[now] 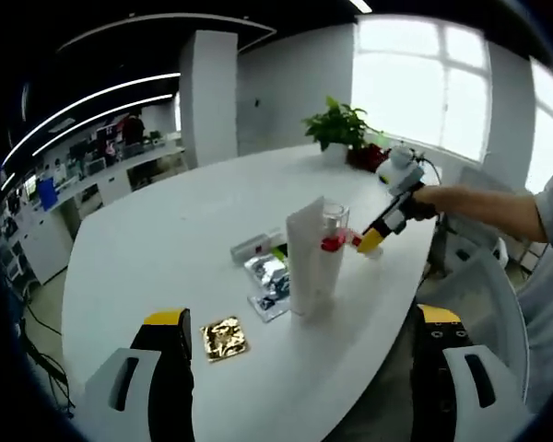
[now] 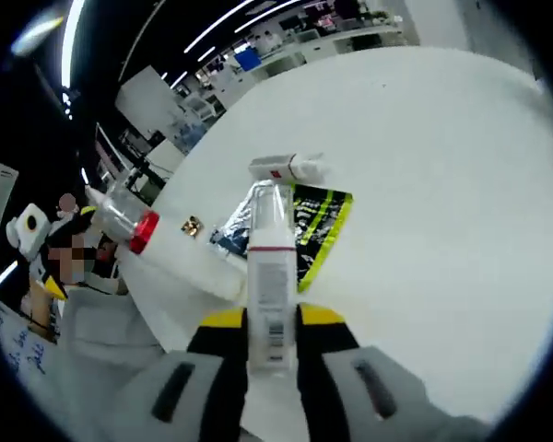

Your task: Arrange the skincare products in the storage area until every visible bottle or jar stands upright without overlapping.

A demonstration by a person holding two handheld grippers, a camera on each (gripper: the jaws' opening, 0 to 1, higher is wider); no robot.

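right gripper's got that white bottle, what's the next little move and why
Probably tip the white bottle upright and set it on bare table, since the right gripper is clamped on it while sachets lie just beyond.

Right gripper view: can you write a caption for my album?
The right gripper holds a white tube over the white table, above scattered sachets.

Beside the matt white tube [image 1: 306, 258], a crinkled gold foil packet [image 1: 224, 338] is glinting on the smooth bench [image 1: 166, 239], glossy sachets [image 1: 269, 281] shining

White tube [image 2: 271, 276] between closed jaws
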